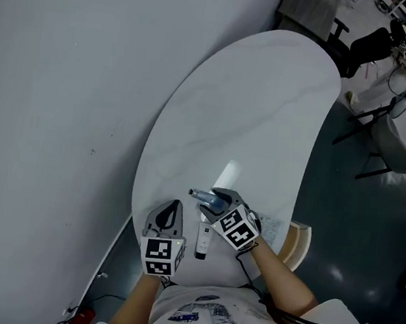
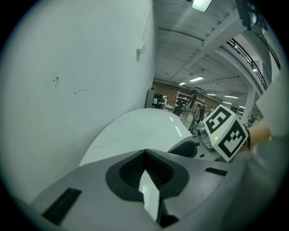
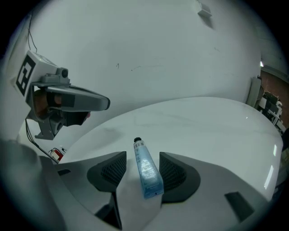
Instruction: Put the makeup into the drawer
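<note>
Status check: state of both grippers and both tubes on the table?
left gripper: shut, nothing between the jaws.
right gripper: open, jaws either side of the blue tube, pads clear of it.
blue tube: capped, between the right jaws, not gripped.
white tube: lying flat on the table between the grippers, untouched.

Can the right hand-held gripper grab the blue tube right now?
Probably yes. The blue tube lies right between the open jaws of the right hand-held gripper, cap pointing away, with a gap on each side. Nothing blocks it; the jaws would only need to close.
</note>
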{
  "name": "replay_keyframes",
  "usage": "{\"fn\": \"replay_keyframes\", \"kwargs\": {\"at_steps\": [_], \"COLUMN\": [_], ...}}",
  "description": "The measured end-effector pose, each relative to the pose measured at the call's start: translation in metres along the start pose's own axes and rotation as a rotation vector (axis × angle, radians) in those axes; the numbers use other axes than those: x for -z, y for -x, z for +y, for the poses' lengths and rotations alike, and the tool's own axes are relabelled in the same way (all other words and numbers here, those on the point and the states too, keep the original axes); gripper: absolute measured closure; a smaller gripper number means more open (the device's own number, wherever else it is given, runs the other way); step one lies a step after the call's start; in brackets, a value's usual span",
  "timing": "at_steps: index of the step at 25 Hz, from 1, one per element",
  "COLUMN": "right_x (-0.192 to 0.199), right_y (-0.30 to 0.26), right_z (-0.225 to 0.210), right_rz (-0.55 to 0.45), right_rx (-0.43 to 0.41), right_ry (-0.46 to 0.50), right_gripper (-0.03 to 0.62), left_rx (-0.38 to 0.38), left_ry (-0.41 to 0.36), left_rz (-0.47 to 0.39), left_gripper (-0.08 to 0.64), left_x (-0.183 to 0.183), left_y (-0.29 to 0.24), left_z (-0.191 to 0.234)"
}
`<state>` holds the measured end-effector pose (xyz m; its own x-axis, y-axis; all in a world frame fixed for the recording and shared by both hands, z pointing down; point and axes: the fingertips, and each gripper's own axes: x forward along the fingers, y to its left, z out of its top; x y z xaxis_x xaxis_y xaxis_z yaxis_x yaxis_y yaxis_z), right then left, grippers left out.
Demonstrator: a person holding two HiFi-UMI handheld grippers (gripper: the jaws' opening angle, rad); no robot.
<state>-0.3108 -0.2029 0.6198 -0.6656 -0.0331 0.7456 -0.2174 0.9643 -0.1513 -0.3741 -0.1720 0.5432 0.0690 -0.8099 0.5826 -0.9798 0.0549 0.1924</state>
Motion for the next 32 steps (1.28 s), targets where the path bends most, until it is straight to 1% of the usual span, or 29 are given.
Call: {"fn": "replay_keyframes", "kwargs": {"at_steps": [3, 11, 15, 22, 25, 29, 32], "right_x": [0.003, 0.007, 0.010, 0.014, 0.015, 0.017, 0.014], "right_y": [-0.008, -0.020, -0.023, -0.025, -0.023, -0.015, -0.008], "right_z": [0.000, -0.004, -0.004, -0.007, -0.006, -0.004, -0.005], "right_rz": [0.020, 0.059, 0.069, 0.078, 0.076, 0.068, 0.050], "right_rx": [-0.014, -0.015, -0.010, 0.003, 0.011, 0.023, 0.050], "right_ry": [0.022, 0.059, 0.064, 0.047, 0.021, -0.009, -0.035], "right_gripper": [0.351, 0.356, 0.381, 0.414, 0.442, 0.446, 0.446], "left_rx": [-0.005, -0.015, -0.017, -0.014, -0.015, -0.005, 0.010], "left_ry": [0.003, 0.014, 0.018, 0.021, 0.023, 0.014, 0.000], "left_rz": [0.005, 0.015, 0.021, 0.018, 0.016, 0.009, 0.000], "left_gripper": [0.512, 0.512, 0.512, 0.512, 0.512, 0.512, 0.512], "left_x": [0.002, 0.004, 0.006, 0.005, 0.005, 0.001, -0.003], "left_y": [-0.001, -0.004, -0.005, -0.006, -0.004, 0.001, 0.002], "left_z": [0.004, 0.013, 0.015, 0.017, 0.018, 0.012, 0.010]}}
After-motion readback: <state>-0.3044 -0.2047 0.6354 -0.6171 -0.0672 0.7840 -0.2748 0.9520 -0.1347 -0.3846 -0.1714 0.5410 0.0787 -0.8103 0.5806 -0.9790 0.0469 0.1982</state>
